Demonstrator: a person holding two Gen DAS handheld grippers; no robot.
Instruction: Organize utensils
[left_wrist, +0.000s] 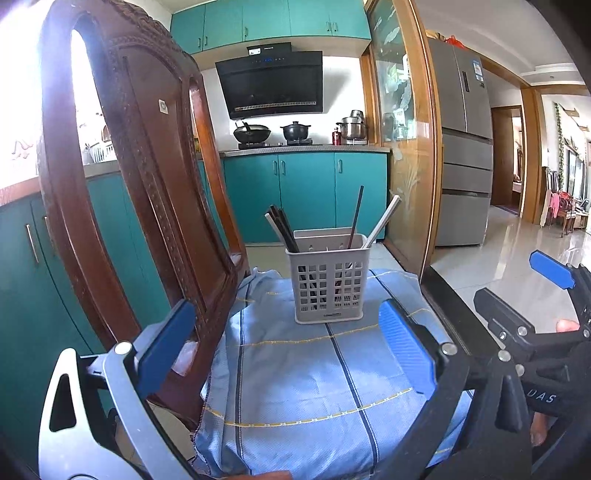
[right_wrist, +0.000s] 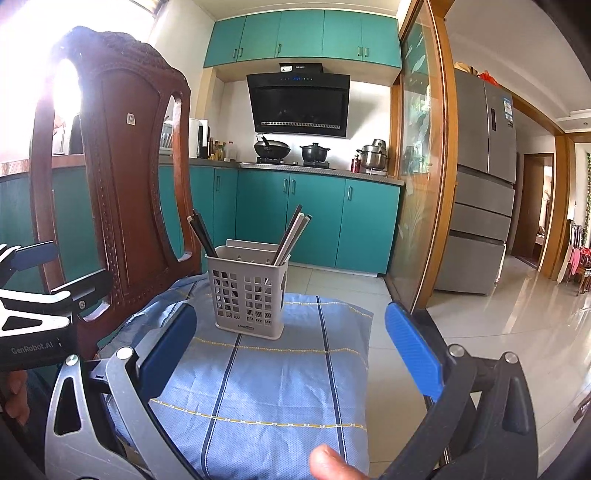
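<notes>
A grey slotted utensil holder (left_wrist: 328, 275) stands upright on a blue checked cloth (left_wrist: 295, 376) over a chair seat. It holds several dark and white chopsticks (left_wrist: 282, 229), some leaning left and some leaning right. It also shows in the right wrist view (right_wrist: 248, 290), with its chopsticks (right_wrist: 291, 236). My left gripper (left_wrist: 284, 343) is open and empty, a short way in front of the holder. My right gripper (right_wrist: 291, 350) is open and empty, also in front of the holder. The right gripper shows at the right edge of the left wrist view (left_wrist: 517, 295).
A carved wooden chair back (left_wrist: 129, 177) rises close on the left of the holder. Teal kitchen cabinets (left_wrist: 303, 192) and a stove with pots stand behind. A glass sliding door frame (left_wrist: 410, 147) and a grey fridge (left_wrist: 465, 147) are on the right, above a shiny tiled floor.
</notes>
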